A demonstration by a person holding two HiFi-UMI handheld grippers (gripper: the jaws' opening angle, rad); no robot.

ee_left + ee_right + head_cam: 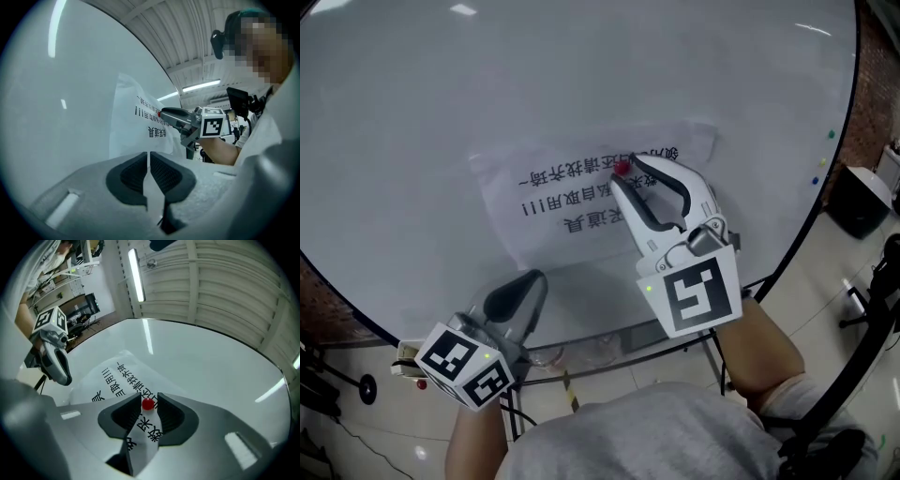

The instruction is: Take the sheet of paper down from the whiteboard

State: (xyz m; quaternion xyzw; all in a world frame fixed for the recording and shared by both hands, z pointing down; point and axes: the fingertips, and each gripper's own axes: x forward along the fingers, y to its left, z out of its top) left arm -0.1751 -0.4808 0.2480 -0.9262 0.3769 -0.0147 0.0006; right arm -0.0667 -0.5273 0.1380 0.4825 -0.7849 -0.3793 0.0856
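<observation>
Right gripper (625, 171) jaws spread, red magnet (147, 403) between tips, on sheet of paper (553, 202), whiteboard (487, 84); left gripper (149, 157) jaws pressed together.

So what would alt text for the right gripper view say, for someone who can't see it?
A small red magnet sits between the parted tips of the right tongs, pinning a printed sheet of paper to a whiteboard. The left tongs hover at upper left.

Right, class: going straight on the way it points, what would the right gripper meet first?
Most likely the small red round magnet, between the open jaw tips of the right gripper; it pins the white printed paper sheet to the whiteboard.
</observation>
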